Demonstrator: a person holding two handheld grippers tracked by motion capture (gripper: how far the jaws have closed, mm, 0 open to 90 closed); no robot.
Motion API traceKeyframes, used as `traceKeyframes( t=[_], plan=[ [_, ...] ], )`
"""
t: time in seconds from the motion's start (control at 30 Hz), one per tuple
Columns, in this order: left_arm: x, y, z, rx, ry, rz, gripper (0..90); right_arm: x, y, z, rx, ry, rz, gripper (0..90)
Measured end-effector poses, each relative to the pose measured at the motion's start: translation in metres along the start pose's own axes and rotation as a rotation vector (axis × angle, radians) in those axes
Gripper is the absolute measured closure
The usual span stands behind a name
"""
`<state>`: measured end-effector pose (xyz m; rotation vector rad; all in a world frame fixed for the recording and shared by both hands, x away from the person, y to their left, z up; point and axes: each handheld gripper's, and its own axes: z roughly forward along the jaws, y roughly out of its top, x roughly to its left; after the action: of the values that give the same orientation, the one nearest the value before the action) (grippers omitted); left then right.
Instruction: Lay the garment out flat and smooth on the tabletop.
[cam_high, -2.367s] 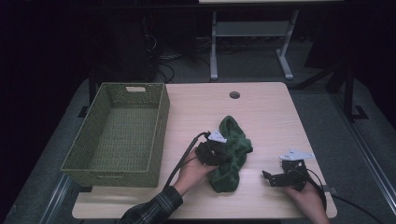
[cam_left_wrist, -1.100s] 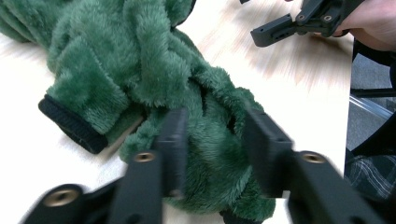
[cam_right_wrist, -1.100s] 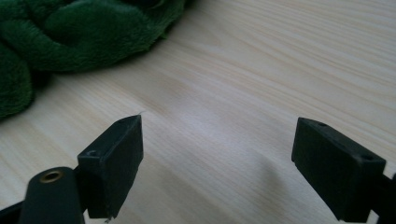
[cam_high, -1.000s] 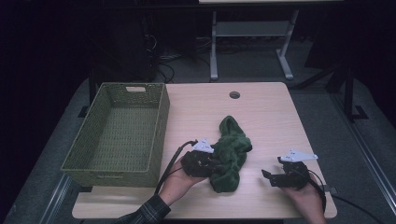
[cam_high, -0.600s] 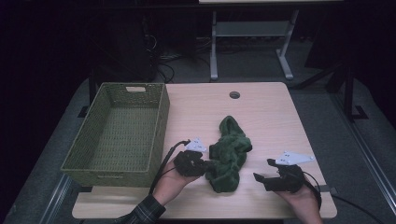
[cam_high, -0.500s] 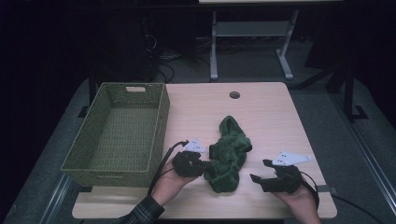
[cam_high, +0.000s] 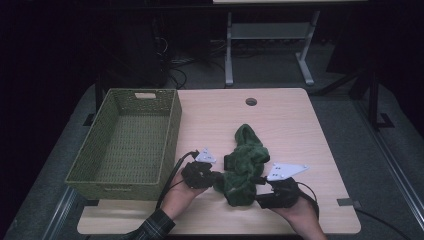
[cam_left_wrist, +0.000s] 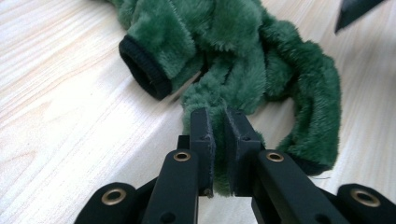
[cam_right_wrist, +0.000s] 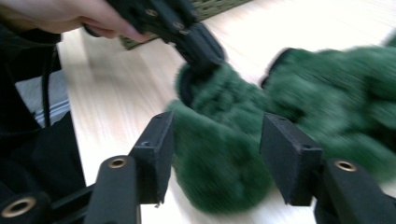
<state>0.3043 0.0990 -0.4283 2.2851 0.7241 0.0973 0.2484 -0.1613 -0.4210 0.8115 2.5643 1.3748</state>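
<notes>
Left gripper (cam_left_wrist: 218, 122) clamped on fold of green fleece garment (cam_high: 245, 162) at its 8 o'clock; right gripper (cam_right_wrist: 217, 140) spread wide at 5 o'clock.

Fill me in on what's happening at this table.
A person works a crumpled fuzzy green garment on the light wooden table with two handheld grippers. The left gripper is shut on a fold of it. The right gripper is open, its jaws either side of another bunch. The woven green basket sits alongside, nothing in it.

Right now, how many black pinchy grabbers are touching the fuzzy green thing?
2. The left gripper pinches a fold of the green fleece garment; the right gripper is open around its near end.
</notes>
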Motion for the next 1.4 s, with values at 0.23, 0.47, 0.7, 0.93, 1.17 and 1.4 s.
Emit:
traceKeyframes(
  t=[0.23,0.47,0.7,0.93,1.17,1.4],
  plan=[
    [0.004,-0.003,0.005,0.006,0.01,-0.027,83.0,0.011,0.013,0.025,0.032,0.051,-0.067,53.9],
    [0.005,-0.003,0.006,0.009,0.01,-0.025,83.1,0.017,0.017,0.047,0.089,0.055,-0.116,65.0],
    [0.005,-0.003,0.006,0.013,0.012,-0.026,83.3,0.015,0.015,0.046,0.088,0.053,-0.132,87.4],
    [0.006,-0.003,0.006,0.019,0.014,-0.029,83.6,0.004,0.013,0.018,0.011,0.038,-0.094,87.4],
    [0.007,-0.004,0.005,0.03,0.018,-0.024,83.7,-0.014,-0.003,-0.018,-0.032,-0.02,-0.051,87.2],
    [0.005,-0.004,0.007,0.041,0.013,-0.021,83.7,-0.041,-0.035,-0.048,-0.014,-0.099,0.031,86.6]
  ],
)
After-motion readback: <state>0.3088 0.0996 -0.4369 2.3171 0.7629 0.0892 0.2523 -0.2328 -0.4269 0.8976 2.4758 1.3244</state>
